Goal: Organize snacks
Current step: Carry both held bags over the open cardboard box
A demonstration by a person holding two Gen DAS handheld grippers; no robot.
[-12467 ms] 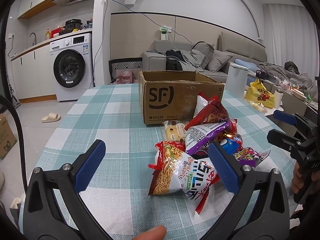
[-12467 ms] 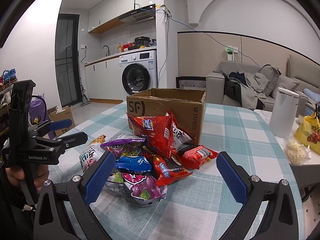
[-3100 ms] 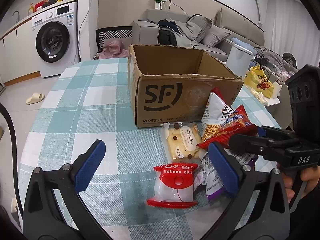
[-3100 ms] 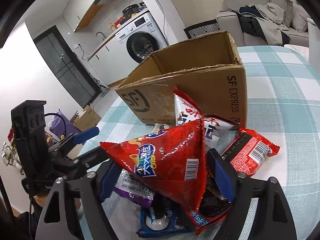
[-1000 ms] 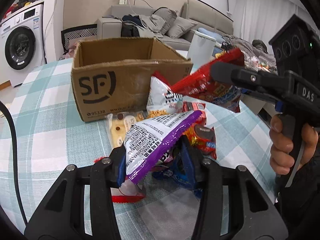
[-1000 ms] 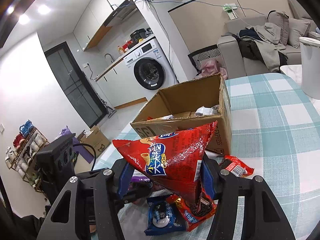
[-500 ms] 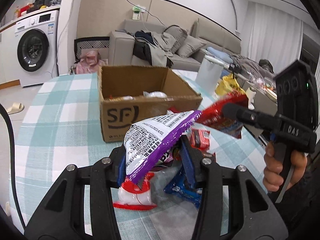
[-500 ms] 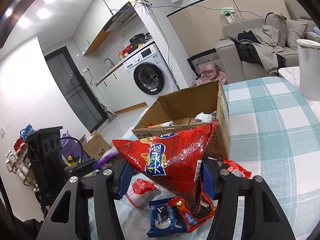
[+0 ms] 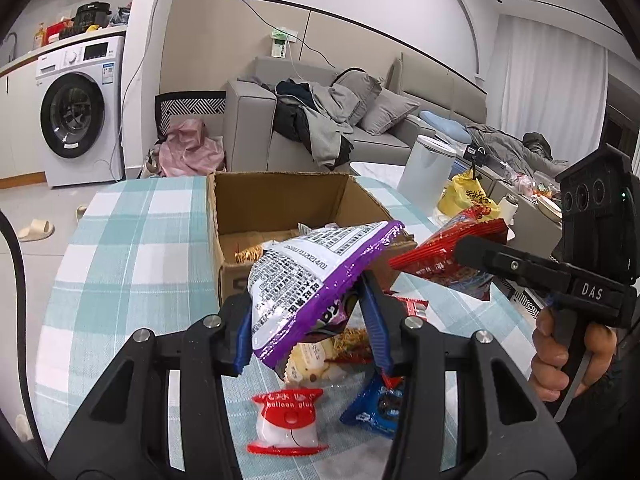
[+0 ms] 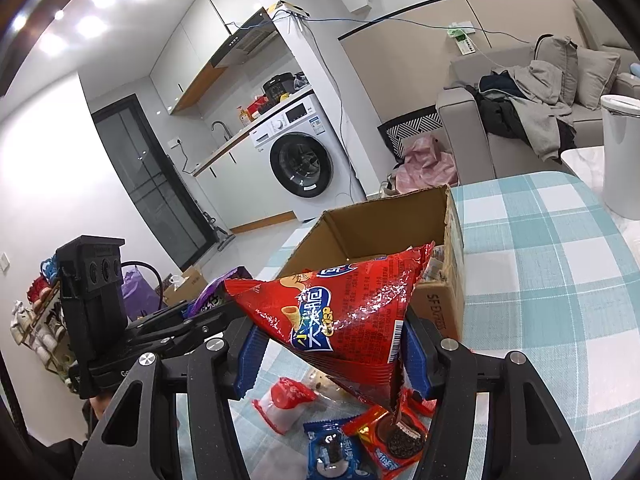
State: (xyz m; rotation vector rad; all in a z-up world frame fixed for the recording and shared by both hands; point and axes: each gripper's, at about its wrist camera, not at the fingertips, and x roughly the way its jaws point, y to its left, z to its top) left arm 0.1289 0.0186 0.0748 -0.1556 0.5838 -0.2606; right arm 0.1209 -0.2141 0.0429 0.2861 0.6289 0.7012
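Left gripper [image 9: 308, 322] is clamped on a purple snack bag [image 9: 316, 276], blue pads pressing both sides, bag lifted off the table and tilted up toward the far cardboard box [image 9: 280, 208]. Right gripper [image 10: 332, 354] is clamped on a red snack bag [image 10: 344, 320], also held in the air, its top corner in front of the box's near wall. In the left wrist view the right gripper comes in from the right with a hand [image 9: 560, 356] on its handle, red bag sticking out toward the box's right near corner. Box sits open on the teal checked tablecloth [image 9: 132, 248], some packets already inside. Loose on the table near the grippers: a red-and-white balloon glue pack [image 9: 286, 420], a blue cookie pack [image 9: 376, 406], a red cookie pack [image 10: 390, 438], a yellowish cake packet [image 9: 310, 360] partly hidden under the purple bag. Far right a white bin [image 9: 426, 168] and a yellow bag [image 9: 468, 200]. Far left a washing machine [image 9: 76, 112], sofa [image 9: 320, 120] behind the box with clothes piled on it.
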